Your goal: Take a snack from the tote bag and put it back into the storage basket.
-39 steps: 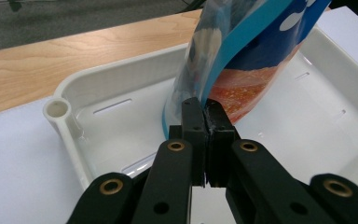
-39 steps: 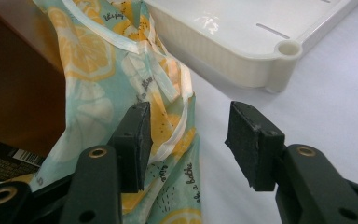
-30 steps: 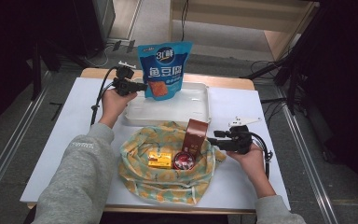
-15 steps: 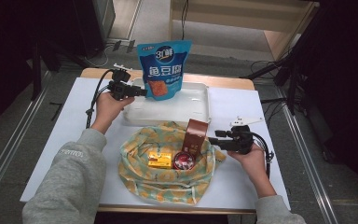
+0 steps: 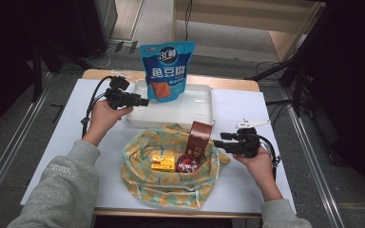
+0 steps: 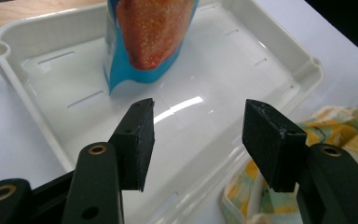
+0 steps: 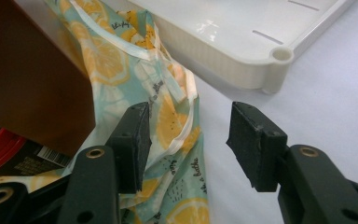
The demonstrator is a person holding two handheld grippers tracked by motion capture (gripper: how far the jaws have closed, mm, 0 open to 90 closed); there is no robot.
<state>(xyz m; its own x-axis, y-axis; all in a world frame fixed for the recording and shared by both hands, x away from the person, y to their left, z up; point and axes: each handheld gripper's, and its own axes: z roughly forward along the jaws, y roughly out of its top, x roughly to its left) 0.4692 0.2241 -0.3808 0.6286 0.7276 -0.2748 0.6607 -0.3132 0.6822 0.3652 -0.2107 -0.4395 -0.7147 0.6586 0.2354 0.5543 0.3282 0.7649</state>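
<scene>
Releasing: your left gripper [image 5: 142,101] fingers have just been opening, nothing between them | blue fish-tofu snack pouch [image 5: 167,71] is standing in white plastic tray [image 5: 204,110] | right gripper [image 5: 217,143] fingers are hovering apart at yellow lemon-print cloth bag [image 5: 138,166].

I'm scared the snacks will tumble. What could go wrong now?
The tall blue snack pouch stands upright in the white plastic tray, and the left gripper, jaws just opened and empty, is close beside it; a bump might topple it. The right gripper, open, sits beside the brown box standing in the lemon-print cloth bag; snagging the cloth could tip it.
</scene>
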